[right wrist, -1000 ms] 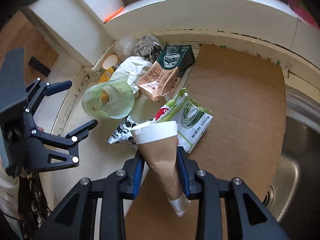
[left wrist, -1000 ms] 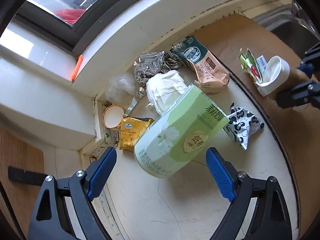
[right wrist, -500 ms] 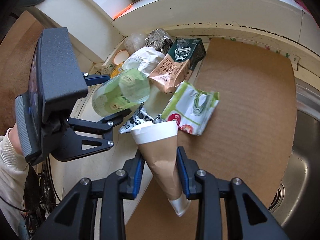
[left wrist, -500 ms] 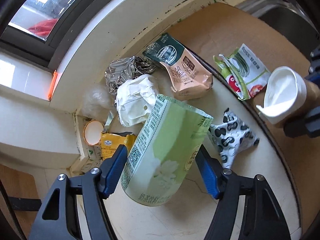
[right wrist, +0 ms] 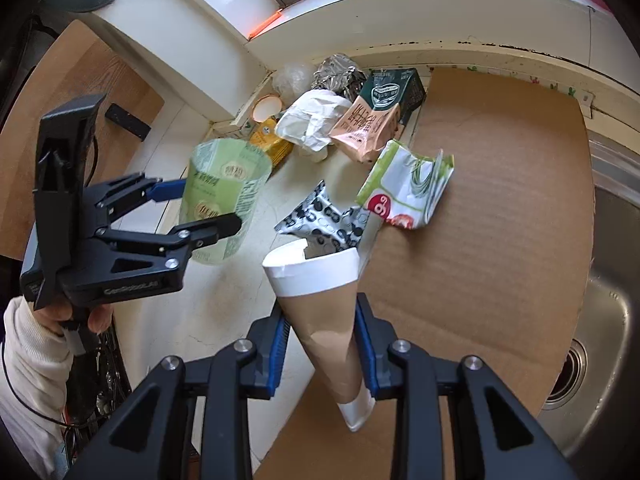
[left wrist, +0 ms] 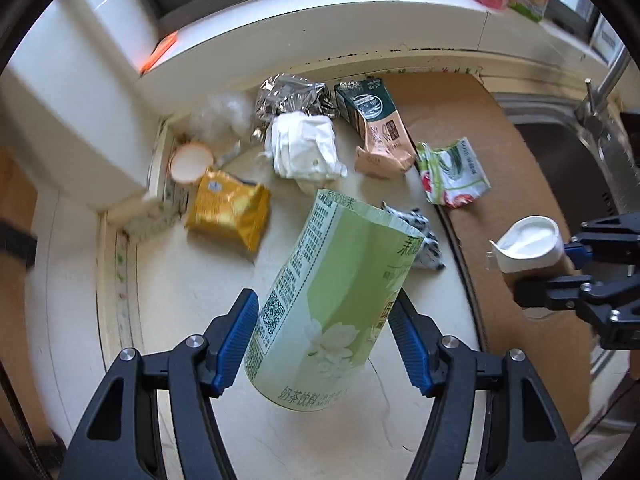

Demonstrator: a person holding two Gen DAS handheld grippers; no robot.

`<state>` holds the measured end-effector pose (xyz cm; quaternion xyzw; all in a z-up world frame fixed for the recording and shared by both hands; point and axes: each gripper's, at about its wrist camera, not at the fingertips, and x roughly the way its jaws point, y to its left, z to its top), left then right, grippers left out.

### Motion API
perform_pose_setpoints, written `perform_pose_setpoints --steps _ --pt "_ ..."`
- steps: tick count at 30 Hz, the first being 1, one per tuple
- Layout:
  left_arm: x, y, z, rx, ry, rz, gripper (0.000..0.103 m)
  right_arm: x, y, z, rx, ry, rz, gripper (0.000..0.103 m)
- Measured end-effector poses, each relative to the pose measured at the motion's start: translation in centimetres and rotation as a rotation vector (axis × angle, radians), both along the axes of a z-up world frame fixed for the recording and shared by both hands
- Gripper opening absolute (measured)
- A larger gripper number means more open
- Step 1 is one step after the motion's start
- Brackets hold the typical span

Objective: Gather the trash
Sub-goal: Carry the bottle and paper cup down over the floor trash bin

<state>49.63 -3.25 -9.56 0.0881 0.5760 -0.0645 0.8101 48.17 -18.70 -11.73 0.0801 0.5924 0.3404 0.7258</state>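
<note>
Two empty containers gripped: green cup, paper cone.

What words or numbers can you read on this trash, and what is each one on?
"奶茶饮料": on the green cup, near its lower rim.
"9.9": in a red circle on the green-white pouch.
Too small or blurred to read: the cup's fine print and other lettering, the carton, the yellow packet.
</note>
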Motion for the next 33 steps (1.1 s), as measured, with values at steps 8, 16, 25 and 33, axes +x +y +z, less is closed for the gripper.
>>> perform_pose_setpoints --steps 8,16,25,33 --pt "-7.5 0.7 2.1 -0.133 -0.006 0.074 0.064 -4.6 0.6 1.9 0.021 -0.006 0.005 0.030" --pt "-16.1 1.0 3.8 -0.191 -0.031 0.079 0.064 -11.4 0.9 3.5 0.022 -0.019 -0.015 0.030" --pt "-25.8 1.8 4.3 -0.229 -0.079 0.070 0.064 -20.7 1.1 4.8 -0.003 -0.042 -0.064 0.030" --pt "-34.2 3.1 3.6 -0.274 -0.111 0.069 0.064 -30.0 2.3 5.2 -0.033 -0.083 -0.113 0.030"
